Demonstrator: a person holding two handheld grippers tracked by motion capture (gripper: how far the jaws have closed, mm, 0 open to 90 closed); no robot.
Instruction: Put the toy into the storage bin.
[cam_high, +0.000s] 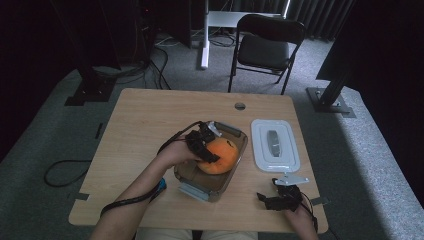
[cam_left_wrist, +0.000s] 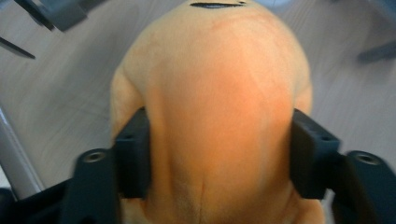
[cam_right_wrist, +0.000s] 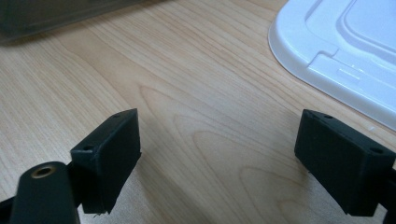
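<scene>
Over the table, orange plush between left jaws.

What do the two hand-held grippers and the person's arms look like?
Both are black. The left hand-held gripper trails a black cable along the bare forearm. The right hand-held gripper carries a grey three-cornered plate. The pads are blocky, with small screw holes.

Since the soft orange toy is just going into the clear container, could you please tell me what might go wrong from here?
1. The left gripper has its pads against the soft orange plush toy; pulling away could drag it out of the clear plastic container.
2. The toy stands above the container's rim, so the white rectangular lid lying beside it may not seat.
3. The open right gripper rests away from the container, which could slide on the wooden table.
</scene>
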